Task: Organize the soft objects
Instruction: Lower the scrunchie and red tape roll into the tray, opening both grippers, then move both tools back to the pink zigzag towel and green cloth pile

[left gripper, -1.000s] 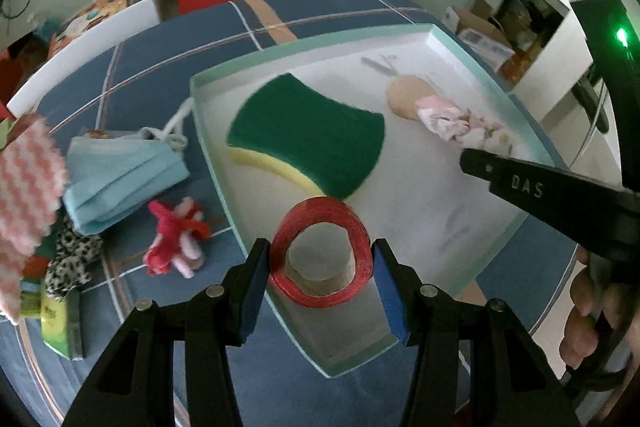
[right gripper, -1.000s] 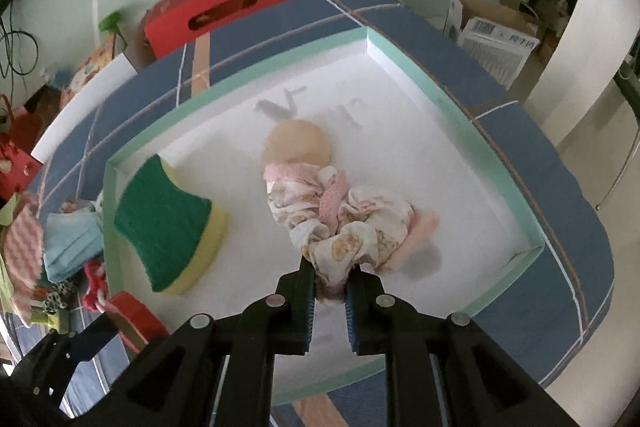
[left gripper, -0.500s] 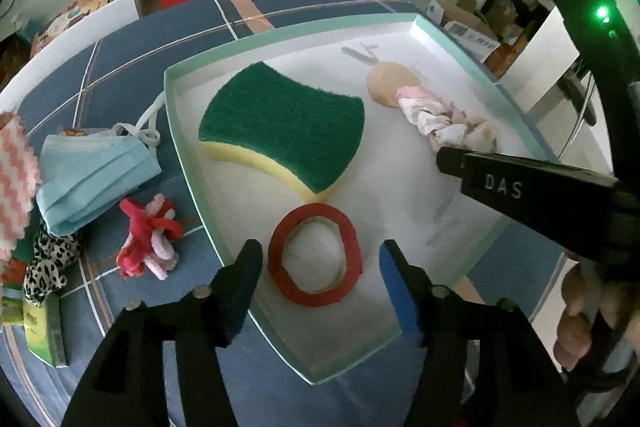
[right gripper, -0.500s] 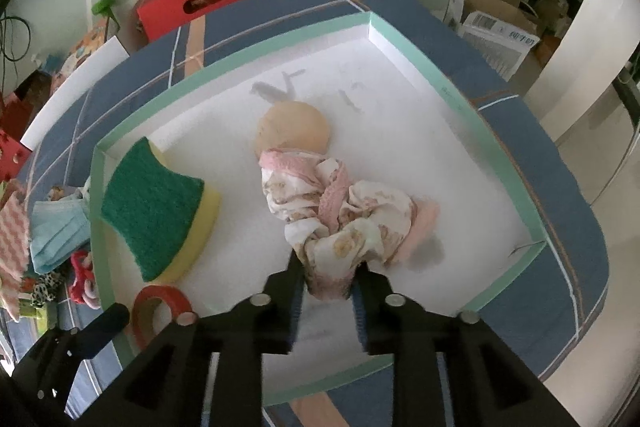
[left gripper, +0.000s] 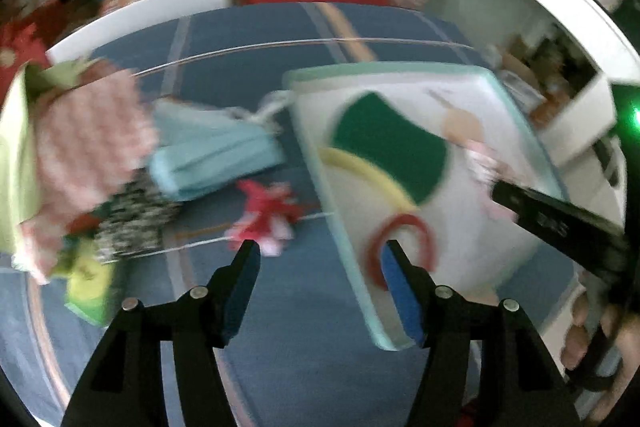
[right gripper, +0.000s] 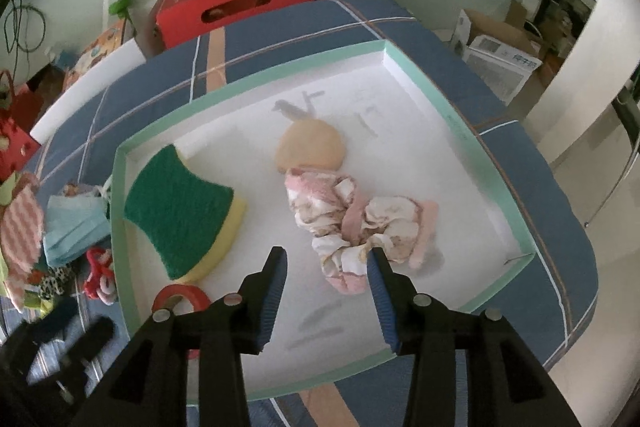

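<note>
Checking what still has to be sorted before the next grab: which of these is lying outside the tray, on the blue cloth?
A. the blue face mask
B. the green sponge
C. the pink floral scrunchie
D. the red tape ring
A: the blue face mask lies on the blue cloth left of the tray, beyond its wall.
</note>
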Action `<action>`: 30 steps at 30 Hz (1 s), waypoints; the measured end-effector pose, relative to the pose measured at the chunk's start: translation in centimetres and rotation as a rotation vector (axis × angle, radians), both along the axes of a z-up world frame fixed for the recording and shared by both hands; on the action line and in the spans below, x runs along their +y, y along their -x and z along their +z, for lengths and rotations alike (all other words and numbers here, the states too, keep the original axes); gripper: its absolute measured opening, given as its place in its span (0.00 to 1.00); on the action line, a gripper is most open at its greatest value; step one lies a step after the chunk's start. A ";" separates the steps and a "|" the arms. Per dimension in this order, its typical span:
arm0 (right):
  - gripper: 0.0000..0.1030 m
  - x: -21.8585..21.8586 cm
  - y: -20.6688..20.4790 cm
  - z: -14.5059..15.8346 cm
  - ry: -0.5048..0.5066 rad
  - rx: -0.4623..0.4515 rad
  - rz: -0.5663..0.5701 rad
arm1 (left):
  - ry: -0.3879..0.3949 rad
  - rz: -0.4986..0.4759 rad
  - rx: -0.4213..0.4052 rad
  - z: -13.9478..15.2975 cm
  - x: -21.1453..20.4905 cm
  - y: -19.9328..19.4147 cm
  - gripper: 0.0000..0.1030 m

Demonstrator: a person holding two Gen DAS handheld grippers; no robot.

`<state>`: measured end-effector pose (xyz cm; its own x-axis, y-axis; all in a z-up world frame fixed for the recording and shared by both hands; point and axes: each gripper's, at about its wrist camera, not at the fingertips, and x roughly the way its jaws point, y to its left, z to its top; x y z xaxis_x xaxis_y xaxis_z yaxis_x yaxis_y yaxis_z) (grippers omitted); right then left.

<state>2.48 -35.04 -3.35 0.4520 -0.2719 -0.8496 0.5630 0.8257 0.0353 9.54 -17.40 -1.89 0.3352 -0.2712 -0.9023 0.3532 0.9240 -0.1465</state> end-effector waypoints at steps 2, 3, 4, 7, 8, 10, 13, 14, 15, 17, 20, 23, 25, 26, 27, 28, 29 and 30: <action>0.51 0.6 -0.3 0.0 0.014 0.008 0.016 | -0.011 0.053 0.002 -0.1 1.4 -0.6 0.63; 0.56 0.9 -0.5 0.1 0.021 0.008 0.026 | -0.019 0.080 0.002 -0.1 2.1 -0.8 0.66; 0.58 1.2 -0.6 0.2 0.024 0.007 0.033 | -0.027 0.104 0.002 -0.1 2.7 -1.0 0.68; 0.60 2.3 -1.1 0.4 0.039 0.007 0.069 | -0.028 0.151 -0.004 -0.1 4.2 -1.4 0.78; 0.61 2.7 -1.3 0.4 0.044 0.007 0.083 | -0.026 0.159 -0.004 -0.1 4.6 -1.5 0.79; 0.65 3.4 -1.7 0.5 0.050 0.001 0.109 | -0.021 0.171 -0.002 0.0 5.1 -1.6 0.80; 0.73 4.5 -2.1 0.9 0.054 -0.019 0.144 | -0.015 0.182 -0.004 0.2 5.3 -1.7 0.83; 0.75 4.9 -2.2 1.1 0.057 -0.027 0.155 | -0.015 0.184 -0.006 0.4 5.4 -1.7 0.83; 0.79 5.1 -2.3 1.1 0.060 -0.030 0.160 | -0.016 0.187 -0.009 0.5 5.6 -1.6 0.83; 0.81 5.7 -2.6 1.3 0.069 -0.034 0.171 | -0.016 0.193 -0.019 0.8 5.9 -1.6 0.83; 0.86 6.2 -2.7 1.5 0.074 -0.047 0.178 | -0.006 0.200 -0.028 1.5 6.8 -1.4 0.84; 1.00 6.5 -2.7 1.8 0.072 -0.071 0.186 | -0.001 0.210 -0.041 1.8 7.2 -1.5 0.84; 1.00 6.8 -2.9 1.9 0.081 -0.077 0.191 | 0.004 0.217 -0.050 2.1 7.6 -1.6 0.85; 1.00 6.9 -3.0 1.9 0.087 -0.078 0.192 | 0.011 0.222 -0.054 2.3 7.9 -1.5 0.85; 1.00 7.1 -3.1 2.0 0.092 -0.081 0.191 | 0.016 0.225 -0.056 2.4 8.2 -1.5 0.86; 1.00 7.1 -3.1 2.1 0.092 -0.084 0.191 | 0.019 0.225 -0.058 2.5 8.3 -1.5 0.86; 1.00 7.3 -3.1 2.2 0.089 -0.093 0.193 | 0.023 0.226 -0.062 2.7 8.6 -1.5 0.86; 1.00 7.4 -3.2 2.3 0.088 -0.097 0.196 | 0.026 0.228 -0.068 3.0 8.9 -1.5 0.86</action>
